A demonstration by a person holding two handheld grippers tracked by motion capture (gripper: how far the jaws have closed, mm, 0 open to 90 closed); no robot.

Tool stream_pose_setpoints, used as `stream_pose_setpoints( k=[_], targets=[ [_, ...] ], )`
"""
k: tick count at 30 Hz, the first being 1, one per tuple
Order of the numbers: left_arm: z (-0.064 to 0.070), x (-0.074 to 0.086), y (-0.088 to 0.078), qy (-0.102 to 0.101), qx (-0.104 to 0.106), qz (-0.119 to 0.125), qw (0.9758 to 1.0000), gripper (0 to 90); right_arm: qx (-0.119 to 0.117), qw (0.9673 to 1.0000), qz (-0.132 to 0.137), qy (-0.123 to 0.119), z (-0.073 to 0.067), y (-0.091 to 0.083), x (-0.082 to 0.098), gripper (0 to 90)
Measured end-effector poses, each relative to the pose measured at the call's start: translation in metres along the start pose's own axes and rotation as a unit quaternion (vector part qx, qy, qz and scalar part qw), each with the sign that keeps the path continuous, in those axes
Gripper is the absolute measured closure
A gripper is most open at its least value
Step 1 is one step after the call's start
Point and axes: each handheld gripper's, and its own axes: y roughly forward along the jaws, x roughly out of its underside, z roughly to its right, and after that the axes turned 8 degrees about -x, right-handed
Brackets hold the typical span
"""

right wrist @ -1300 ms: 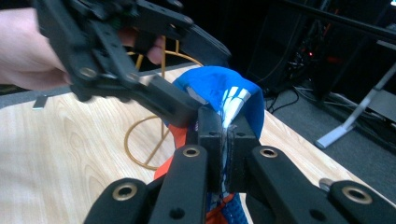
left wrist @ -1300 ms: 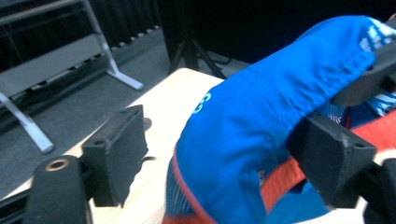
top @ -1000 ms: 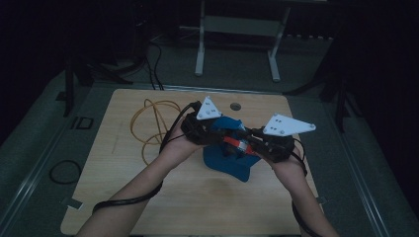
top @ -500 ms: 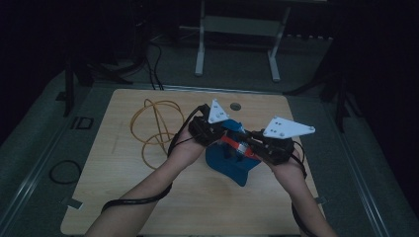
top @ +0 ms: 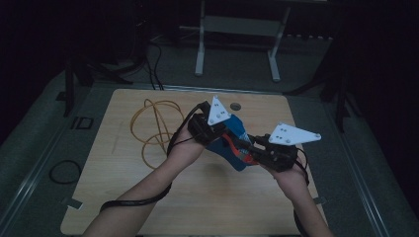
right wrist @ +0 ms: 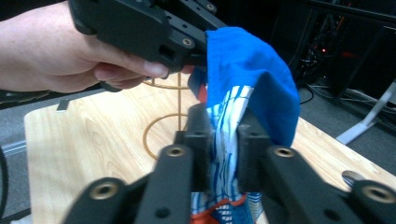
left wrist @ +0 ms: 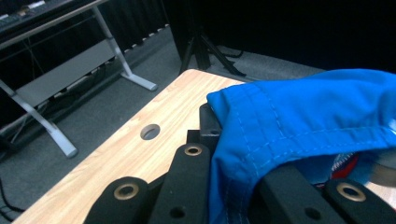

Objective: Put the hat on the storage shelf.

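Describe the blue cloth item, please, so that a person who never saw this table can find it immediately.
On the light wooden table, look near its middle, where two hands meet. The blue cloth item hangs above the tabletop between the left claw and the right claw. It is the only bright blue thing, with striped white and red fabric inside, unlike the thin yellow cable loops lying beside it.
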Motion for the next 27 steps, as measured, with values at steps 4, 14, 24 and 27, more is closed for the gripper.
stream_pose_setpoints(
  k=[4, 14, 24, 27],
  targets=[
    [-0.005, 0.001, -0.005, -0.005, -0.006, 0.006, 1.0000, 90.0, 0.000, 0.9999, 0.013, 0.001, -0.004, -0.007, 0.000, 57.3],
    [-0.029, 0.013, -0.021, -0.036, 0.029, 0.056, 0.9974, 90.0, 0.005, 0.9994, 0.033, 0.007, 0.001, -0.024, 0.007, 54.9],
    [-0.054, 0.031, -0.025, -0.093, 0.145, 0.096, 0.9804, 90.0, -0.010, 0.9997, 0.020, 0.003, -0.004, -0.004, 0.011, 53.7],
    [-0.056, 0.035, -0.025, -0.094, 0.185, 0.108, 0.9722, 90.0, -0.013, 0.9997, 0.018, -0.003, -0.008, 0.003, 0.010, 50.1]
  ],
)
